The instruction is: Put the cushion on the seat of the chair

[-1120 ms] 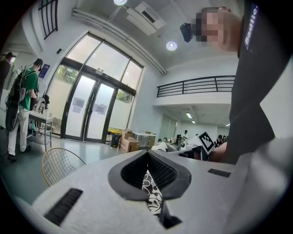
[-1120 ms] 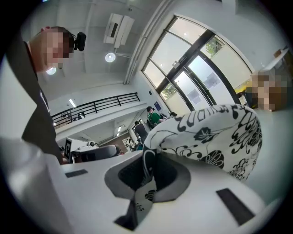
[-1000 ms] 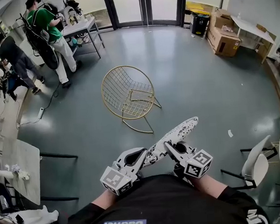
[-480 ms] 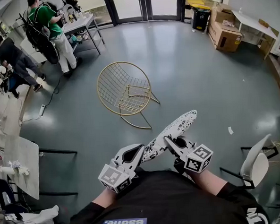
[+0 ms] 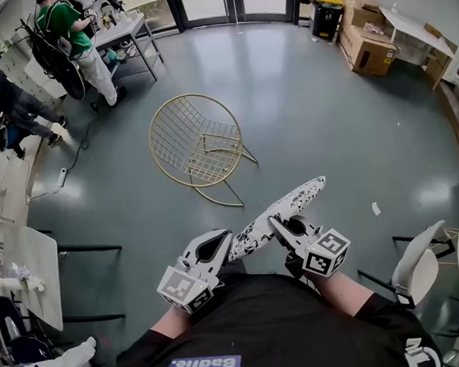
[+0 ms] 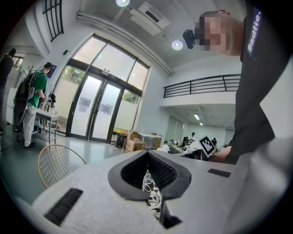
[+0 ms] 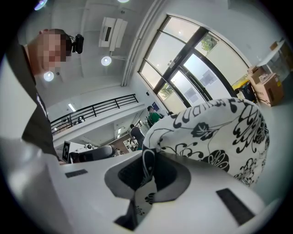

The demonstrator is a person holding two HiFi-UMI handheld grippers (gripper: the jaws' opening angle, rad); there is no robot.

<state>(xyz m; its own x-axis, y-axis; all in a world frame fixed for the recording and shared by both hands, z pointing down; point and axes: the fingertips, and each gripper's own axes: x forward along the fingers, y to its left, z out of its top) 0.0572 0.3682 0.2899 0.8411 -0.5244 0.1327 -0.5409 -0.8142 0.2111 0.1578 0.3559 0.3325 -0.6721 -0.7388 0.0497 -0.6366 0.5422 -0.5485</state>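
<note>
Our left gripper [image 5: 220, 248] is clamped on the near end of the cushion [image 5: 287, 208]. Its own view shows the jaws closed with a thin fold of the black-and-white floral fabric pinched between them. Our right gripper [image 5: 282, 228] is also closed on the cushion's edge, a fold caught in its jaws and the padded bulk bulging away beyond it. So the cushion hangs in the air close to our body, held by both grippers at one end. Its long free end points ahead and to the right and touches nothing.

The gold wire chair [image 5: 195, 146] stands on the grey floor [image 5: 326, 118] ahead and to our left, well apart from the cushion. Its seat [image 5: 201, 161] is bare.

We judge the step in hand to be the carry toward the chair. Both grips are only on thin folds, so we should move the two grippers together at a steady spacing, or the fabric may be tugged out of one of them. The free end has no support and may droop, so we hold it high enough to clear the chair's rim. We should come in from the open front and lay the free end against the back of the seat first. Then we lower the held end flat and let go only once the cushion rests there. The wire frame looks light, so we should avoid nudging it.
</note>
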